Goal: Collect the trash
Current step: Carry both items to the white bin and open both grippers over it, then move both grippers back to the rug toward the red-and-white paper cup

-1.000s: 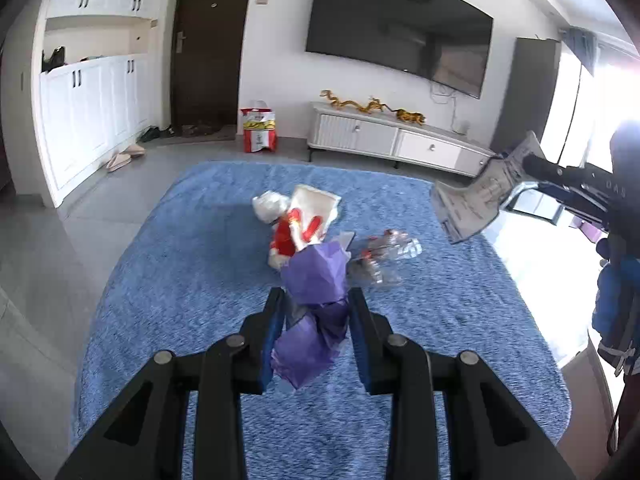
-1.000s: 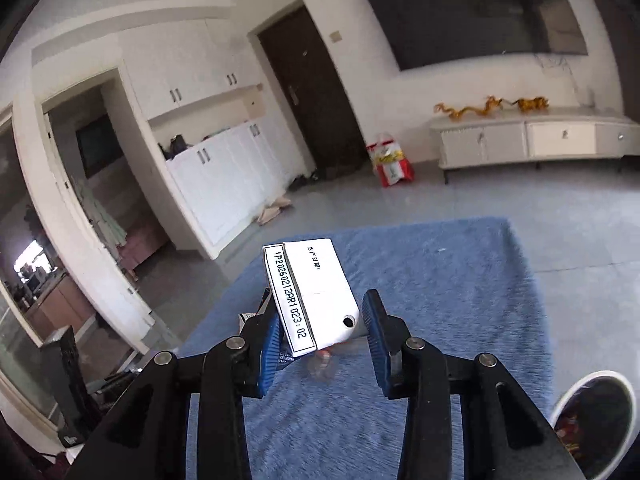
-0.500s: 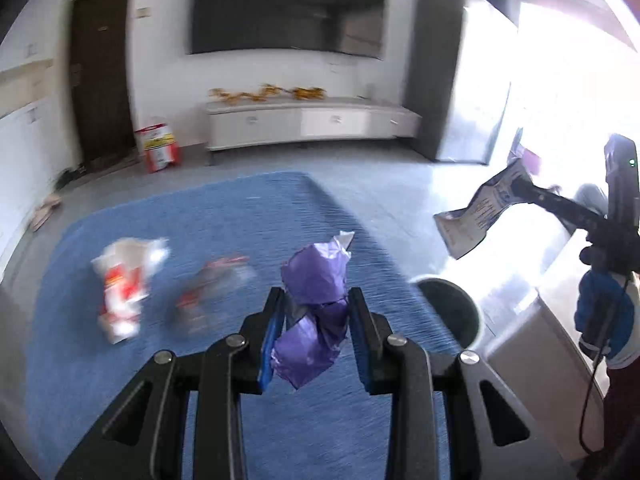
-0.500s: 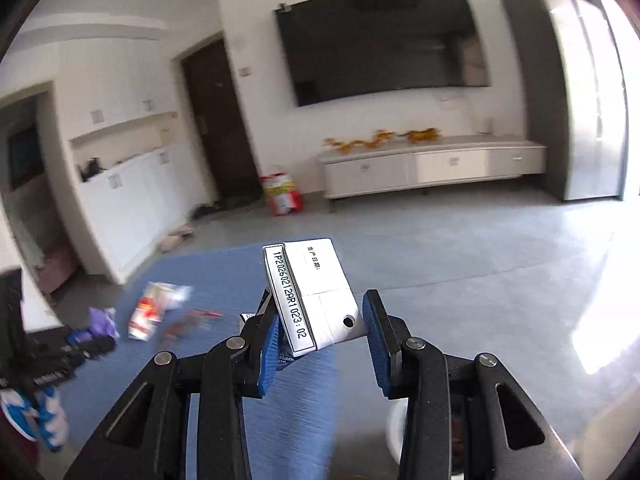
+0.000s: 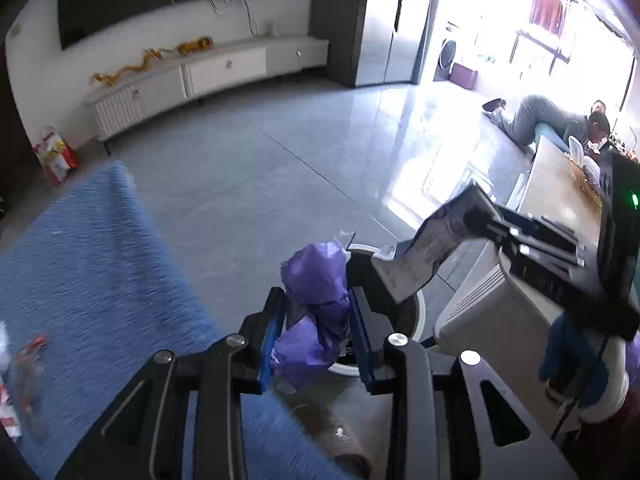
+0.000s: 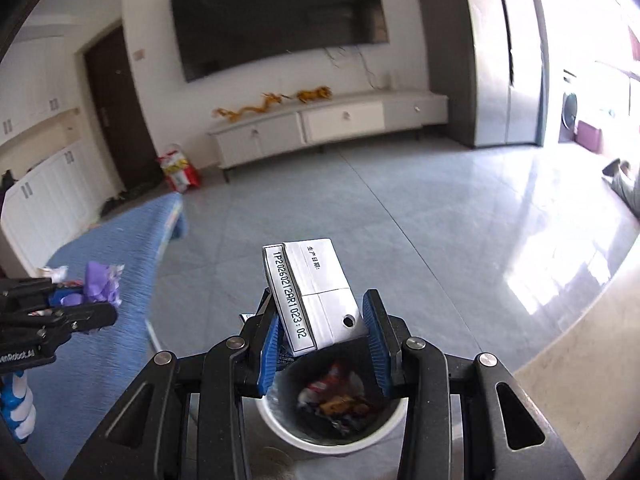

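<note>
My left gripper is shut on a crumpled purple wrapper and holds it beside the rim of the white trash bin. My right gripper is shut on a white carton with a printed date code, held directly above the bin, which has several wrappers inside. The right gripper with the carton also shows in the left wrist view, over the bin. The left gripper with the purple wrapper shows at the left of the right wrist view.
A blue rug lies left of the bin, with more trash at its left edge. A white TV cabinet stands along the far wall. A beige table edge is at the right. A person sits far right.
Both grippers have swung right from over the rug toward the bin. The right gripper now hangs over the bin's opening; the left has come up to its rim. Both still hold their items.
</note>
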{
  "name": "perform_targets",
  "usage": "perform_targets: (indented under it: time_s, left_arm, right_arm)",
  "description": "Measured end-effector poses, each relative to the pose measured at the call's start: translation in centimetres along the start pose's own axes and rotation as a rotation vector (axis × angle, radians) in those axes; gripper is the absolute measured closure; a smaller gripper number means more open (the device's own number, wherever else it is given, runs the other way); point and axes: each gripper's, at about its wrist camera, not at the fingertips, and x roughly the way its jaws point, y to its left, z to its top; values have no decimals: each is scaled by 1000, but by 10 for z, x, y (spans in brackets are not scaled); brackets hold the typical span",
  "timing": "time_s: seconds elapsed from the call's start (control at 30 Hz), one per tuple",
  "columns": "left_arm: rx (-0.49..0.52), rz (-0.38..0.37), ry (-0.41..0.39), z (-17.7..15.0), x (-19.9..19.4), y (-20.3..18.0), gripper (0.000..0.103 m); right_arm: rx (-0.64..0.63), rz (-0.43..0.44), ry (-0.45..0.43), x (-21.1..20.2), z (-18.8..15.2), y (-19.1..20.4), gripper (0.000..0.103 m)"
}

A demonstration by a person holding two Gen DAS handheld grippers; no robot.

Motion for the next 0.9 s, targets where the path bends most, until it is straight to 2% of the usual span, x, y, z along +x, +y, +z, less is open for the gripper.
perform_targets:
  time_s: [0.2,0.33,0.37,0.47,0.5,0.67,0.8,0.9]
  left_arm:
    - [-43,-31,51,22,51,-5,72]
    - [-68,-56,73,25,75,-3,72]
    - [-73,-62,78,26,79,-4,70]
    - [-98,-78,89,27,94,-2,53]
    - [-107,-83,88,27,96,-1,50]
    - [-122,-97,90,27,104,4,50]
    - [-118,-93,64,23,92,5,50]
    - [-130,-73,27,14,78,7,50]
  right_arm:
    - [40,-29,58,38,-9,-17,64]
    - [49,-38,88,58,-13,-22,64]
    - [46,-41,98,64,-14,-22,64]
    - [39,-39,123,81,-17,-18,63]
    - [37,-38,131,86,-20,-17,63]
    - [50,-46,149,91,-28,-19,58]
    - [46,-63,154,86,-28,-19,58]
    - [44,-75,131,73,-23,-15,53]
